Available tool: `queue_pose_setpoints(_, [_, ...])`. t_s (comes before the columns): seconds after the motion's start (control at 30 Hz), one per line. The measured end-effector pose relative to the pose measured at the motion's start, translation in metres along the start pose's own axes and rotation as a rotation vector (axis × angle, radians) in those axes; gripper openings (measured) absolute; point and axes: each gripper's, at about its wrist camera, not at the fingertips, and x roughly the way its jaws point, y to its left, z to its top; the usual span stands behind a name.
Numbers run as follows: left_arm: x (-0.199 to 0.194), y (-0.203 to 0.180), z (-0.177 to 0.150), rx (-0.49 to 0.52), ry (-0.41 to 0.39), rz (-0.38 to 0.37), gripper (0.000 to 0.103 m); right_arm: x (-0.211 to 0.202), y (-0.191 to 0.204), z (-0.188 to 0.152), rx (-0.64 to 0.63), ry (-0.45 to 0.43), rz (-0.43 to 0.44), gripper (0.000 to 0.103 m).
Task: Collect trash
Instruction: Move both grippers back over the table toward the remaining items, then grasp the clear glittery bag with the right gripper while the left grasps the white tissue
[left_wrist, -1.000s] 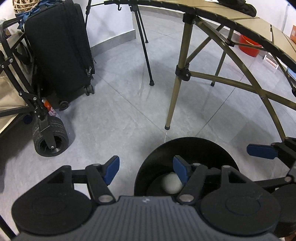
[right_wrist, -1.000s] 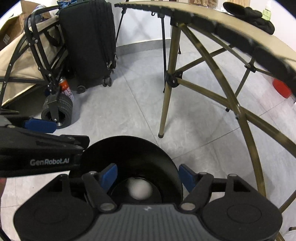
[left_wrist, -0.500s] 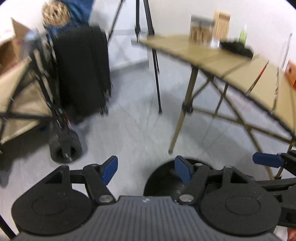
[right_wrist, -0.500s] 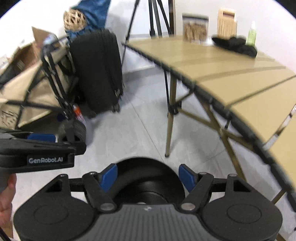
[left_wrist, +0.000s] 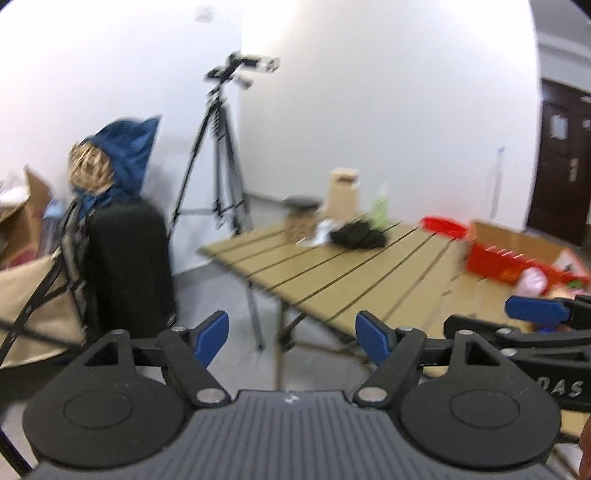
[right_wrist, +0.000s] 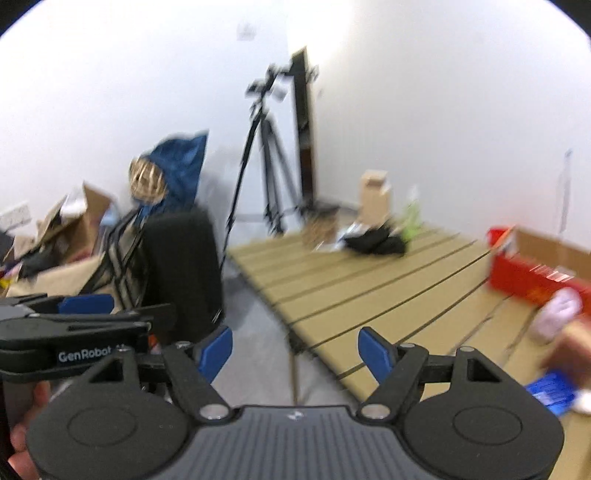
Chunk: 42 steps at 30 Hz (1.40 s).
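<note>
Looking like a makeshift recording room or small lab more than a home. A camera tripod is standing against bare white walls, a slatted folding camp table is taking up the middle, and a black suitcase, cardboard boxes and a folding wagon are sitting piled in the corner on grey floor tiles.

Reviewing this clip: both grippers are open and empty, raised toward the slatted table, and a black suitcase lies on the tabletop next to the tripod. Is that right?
Not quite. The black suitcase stands upright on the floor, left of the slatted table, as the left wrist view shows. The rest holds: left gripper and right gripper are open and empty, and the tripod stands nearby.
</note>
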Motion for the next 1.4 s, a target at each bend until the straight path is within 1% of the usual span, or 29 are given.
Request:
queue_pose_setpoints(0.03, [-0.004, -0.011, 0.003, 0.010, -0.015, -0.020, 0.080, -0.012, -0.008, 0.002, 0.000, -0.025, -0.014, 0.080])
queue_pose_setpoints(0.13, [-0.008, -0.045, 0.007, 0.046, -0.039, -0.095, 0.081, -0.052, -0.037, 0.005, 0.002, -0.105, -0.098, 0.084])
queue_pose_setpoints(0.2, [-0.006, -0.068, 0.006, 0.068, -0.039, -0.134, 0.081, -0.075, -0.059, 0.004, 0.007, -0.142, -0.169, 0.084])
queue_pose_setpoints(0.3, [0.005, -0.109, 0.003, 0.105, -0.023, -0.205, 0.081, -0.101, -0.094, -0.001, 0.034, -0.171, -0.273, 0.085])
queue_pose_setpoints(0.47, [0.024, -0.171, -0.013, 0.174, 0.008, -0.313, 0.081, -0.128, -0.159, -0.019, 0.128, -0.169, -0.426, 0.085])
queue_pose_setpoints(0.6, [0.039, -0.208, -0.034, 0.229, 0.057, -0.366, 0.081, -0.139, -0.207, -0.040, 0.218, -0.151, -0.529, 0.085])
queue_pose_setpoints(0.77, [0.052, -0.253, -0.057, 0.257, 0.119, -0.444, 0.080, -0.145, -0.248, -0.085, 0.304, -0.102, -0.638, 0.084])
queue_pose_setpoints(0.87, [0.051, -0.279, -0.073, 0.290, 0.132, -0.506, 0.079, -0.147, -0.264, -0.106, 0.363, -0.073, -0.677, 0.083])
queue_pose_setpoints(0.97, [0.050, -0.305, -0.089, 0.327, 0.127, -0.566, 0.079, -0.144, -0.272, -0.122, 0.389, -0.027, -0.704, 0.082])
queue_pose_setpoints(1.07, [0.053, -0.320, -0.097, 0.350, 0.121, -0.568, 0.077, -0.138, -0.276, -0.133, 0.402, 0.009, -0.681, 0.079])
queue_pose_setpoints(1.17, [0.063, -0.324, -0.097, 0.350, 0.128, -0.561, 0.066, -0.129, -0.280, -0.140, 0.417, 0.041, -0.653, 0.073])
queue_pose_setpoints(1.23, [0.072, -0.322, -0.092, 0.321, 0.139, -0.563, 0.053, -0.129, -0.283, -0.143, 0.430, 0.051, -0.638, 0.072])
queue_pose_setpoints(1.3, [0.081, -0.325, -0.084, 0.318, 0.129, -0.549, 0.050, -0.130, -0.286, -0.147, 0.449, 0.060, -0.625, 0.068])
queue_pose_setpoints(1.37, [0.090, -0.335, -0.078, 0.363, 0.116, -0.539, 0.047, -0.125, -0.289, -0.150, 0.464, 0.077, -0.613, 0.065])
queue_pose_setpoints(1.4, [0.098, -0.343, -0.076, 0.391, 0.121, -0.556, 0.047, -0.125, -0.289, -0.151, 0.469, 0.083, -0.609, 0.063])
